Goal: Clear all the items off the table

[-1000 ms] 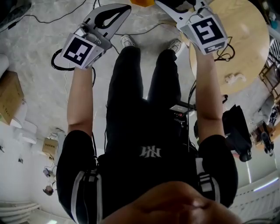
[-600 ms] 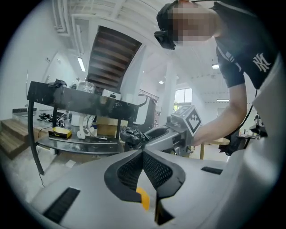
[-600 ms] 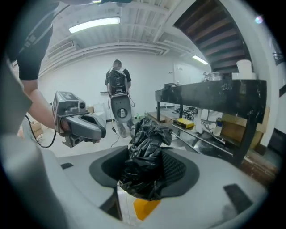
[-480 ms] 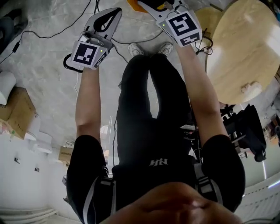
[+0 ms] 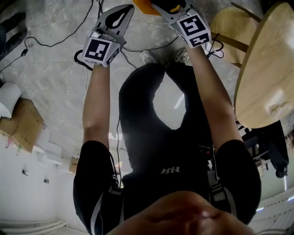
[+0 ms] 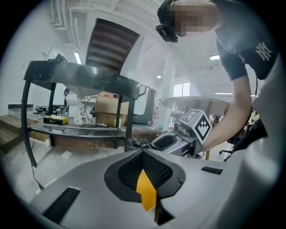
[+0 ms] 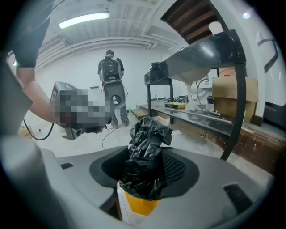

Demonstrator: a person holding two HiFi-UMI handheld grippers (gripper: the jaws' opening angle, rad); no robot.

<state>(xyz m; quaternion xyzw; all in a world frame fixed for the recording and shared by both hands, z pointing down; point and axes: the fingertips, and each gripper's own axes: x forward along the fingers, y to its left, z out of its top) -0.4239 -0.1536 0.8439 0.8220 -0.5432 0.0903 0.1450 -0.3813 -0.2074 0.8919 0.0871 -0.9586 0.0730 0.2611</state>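
In the right gripper view a crumpled black plastic bag (image 7: 149, 134) sticks up out of my right gripper (image 7: 145, 174), whose jaws are shut on it. An orange and white patch shows under the bag at the jaw base. In the head view both grippers reach down toward the floor beyond the person's feet. My left gripper (image 5: 128, 9) is shut with nothing in it, and only its orange pad shows between the jaws in the left gripper view. From there the right gripper's marker cube (image 6: 196, 125) and the black bag (image 6: 138, 144) lie just to the right.
A round wooden table (image 5: 266, 78) fills the right edge of the head view, with a wooden stool (image 5: 227, 27) beside it. Cables (image 5: 55, 43) run over the marble floor and a cardboard box (image 5: 25, 124) sits at the left. A dark workbench (image 6: 76, 76) stands ahead.
Both arms have stretched further down toward the floor as the person bends. The round table has slid to the right edge of the head view. Both grips look unchanged.
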